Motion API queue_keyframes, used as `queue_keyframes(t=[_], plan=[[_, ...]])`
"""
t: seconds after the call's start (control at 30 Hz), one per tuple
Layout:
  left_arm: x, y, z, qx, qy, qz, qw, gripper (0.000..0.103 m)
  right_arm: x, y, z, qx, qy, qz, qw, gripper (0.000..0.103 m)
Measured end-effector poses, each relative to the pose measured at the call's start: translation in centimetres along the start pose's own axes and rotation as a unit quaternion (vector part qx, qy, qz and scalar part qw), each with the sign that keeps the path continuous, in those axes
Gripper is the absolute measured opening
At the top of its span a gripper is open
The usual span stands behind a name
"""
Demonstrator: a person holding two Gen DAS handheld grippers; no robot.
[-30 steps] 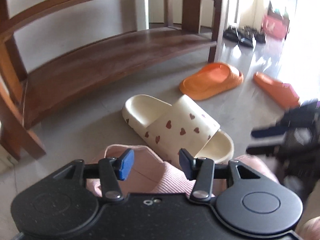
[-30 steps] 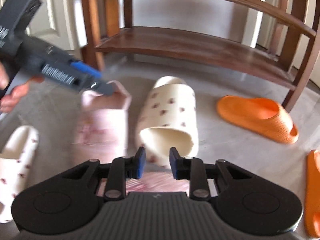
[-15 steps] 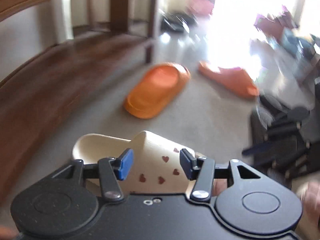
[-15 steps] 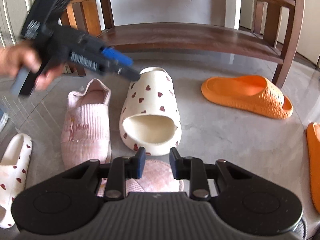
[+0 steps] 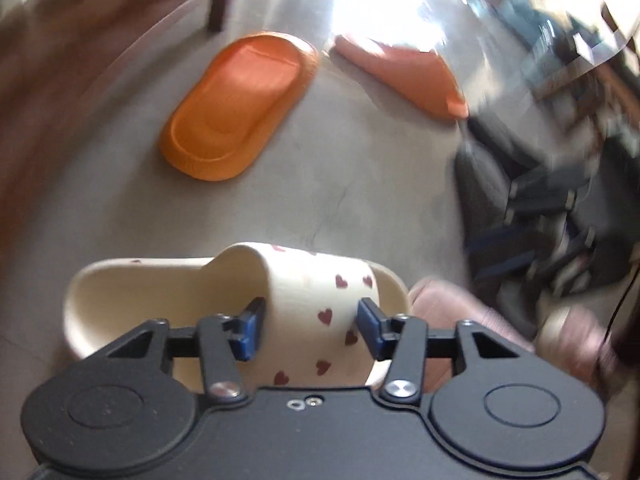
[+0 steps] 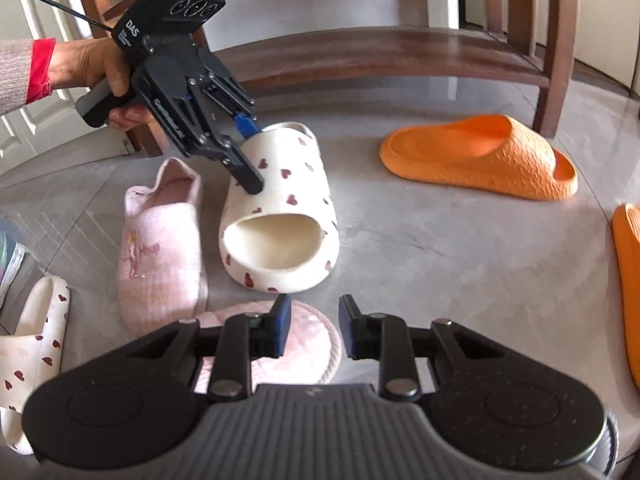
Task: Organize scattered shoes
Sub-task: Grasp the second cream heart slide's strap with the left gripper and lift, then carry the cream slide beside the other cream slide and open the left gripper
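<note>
Left gripper (image 5: 310, 322) swung onto heart slipper (image 6: 280, 208) strap, closing; pink slipper (image 6: 160, 240) beside; right gripper (image 6: 310, 330) parted, empty.

Before me: a dark brown wooden rack with curved slatted shelves (image 6: 400, 52); polished grey stone floor (image 6: 440, 240); white panelled door (image 6: 36, 128) at my left; dark blurred clutter (image 5: 560, 60) beyond.

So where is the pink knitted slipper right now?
In the right wrist view the pink knitted slipper lies left of centre on the floor, beside the cream heart slide.
</note>
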State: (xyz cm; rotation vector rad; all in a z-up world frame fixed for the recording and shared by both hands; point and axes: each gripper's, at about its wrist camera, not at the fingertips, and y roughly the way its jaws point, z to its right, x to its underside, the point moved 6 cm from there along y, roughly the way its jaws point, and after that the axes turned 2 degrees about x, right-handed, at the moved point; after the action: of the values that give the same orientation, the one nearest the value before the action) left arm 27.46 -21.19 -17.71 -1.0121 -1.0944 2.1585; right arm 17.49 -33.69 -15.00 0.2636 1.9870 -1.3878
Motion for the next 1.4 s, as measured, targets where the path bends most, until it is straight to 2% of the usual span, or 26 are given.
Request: queue_keyframes(t=[0.07,0.13,0.2,0.27,0.37,0.43,0.5,0.53,0.6,0.7,0.77,0.83,0.9,0.97,1.0,1.07,1.17,1.23,1.3,1.4], plan=[[0.3,0.1,0.0,0.009,-0.037,0.026,0.9989,0.034,-0.1,0.2,0.3,-0.001,0.006,0.004,1.000,0.031],[0.7,0.5,-0.2,0.030,-0.101,0.057,0.9927,0.027,-0.2,0.4,0.4,-0.002,0.010,0.010,1.000,0.031],[1.3,0.9,-0.2,0.054,-0.168,0.094,0.9798,0.021,-0.4,0.5,0.5,-0.005,0.014,0.017,1.000,0.031],[1.6,1.1,-0.1,0.067,-0.207,0.127,0.9678,0.013,-0.6,0.5,0.7,-0.002,0.016,0.023,1.000,0.031],[1.9,0.4,0.0,0.088,-0.271,0.209,0.9353,0.007,-0.9,-0.1,1.2,0.010,0.023,0.037,0.999,0.031],[1.9,-1.3,0.1,0.114,-0.290,0.268,0.9117,0.006,-1.1,-0.9,1.6,0.022,0.028,0.049,0.998,0.031],[1.7,-4.5,0.4,0.129,-0.288,0.320,0.8935,0.007,-1.3,-1.6,1.7,0.031,0.029,0.059,0.997,0.031],[1.7,-6.0,0.6,0.136,-0.284,0.340,0.8864,0.007,-1.6,-2.3,1.7,0.039,0.031,0.070,0.996,0.031],[2.0,-10.7,1.6,0.136,-0.255,0.378,0.8795,0.007,-2.2,-3.6,1.6,0.048,0.034,0.093,0.994,0.031],[3.7,-16.8,3.4,0.117,-0.215,0.396,0.8850,0.007,-3.2,-5.2,1.1,0.056,0.032,0.125,0.990,0.031],[5.4,-20.1,4.9,0.092,-0.187,0.389,0.8974,0.007,-4.6,-6.5,-0.2,0.060,0.019,0.151,0.987,0.031],[8.7,-23.9,7.2,0.055,-0.161,0.371,0.9129,0.007,-5.7,-6.8,-2.2,0.049,0.002,0.165,0.985,0.031],[12.7,-26.6,9.4,0.021,-0.156,0.352,0.9227,0.007,-6.5,-6.7,-4.2,0.037,-0.016,0.171,0.984,0.031],[16.6,-27.9,11.3,0.002,-0.159,0.335,0.9289,0.007,-7.2,-6.2,-7.6,0.015,-0.045,0.174,0.984,0.031],[19.7,-28.6,12.7,-0.006,-0.168,0.322,0.9319,0.007,-7.5,-5.7,-9.9,-0.001,-0.063,0.171,0.983,0.031],[24.0,-28.9,14.1,-0.016,-0.185,0.298,0.9363,0.007,-7.6,-5.0,-13.4,-0.030,-0.084,0.161,0.983,0.031],[31.2,-27.8,17.1,-0.026,-0.205,0.241,0.9482,0.008,-7.6,-3.7,-18.3,-0.072,-0.110,0.139,0.981,0.031],[35.3,-26.5,19.3,-0.020,-0.211,0.203,0.9559,0.008,-7.3,-3.3,-20.6,-0.086,-0.127,0.130,0.979,0.031],[38.9,-25.2,21.0,-0.003,-0.218,0.172,0.9606,0.008,-6.2,-3.3,-24.4,-0.112,-0.174,0.120,0.971,0.031],[42.6,-22.9,22.7,0.024,-0.221,0.133,0.9657,0.008,-4.4,-3.1,-28.2,-0.149,-0.221,0.097,0.959,0.031]])
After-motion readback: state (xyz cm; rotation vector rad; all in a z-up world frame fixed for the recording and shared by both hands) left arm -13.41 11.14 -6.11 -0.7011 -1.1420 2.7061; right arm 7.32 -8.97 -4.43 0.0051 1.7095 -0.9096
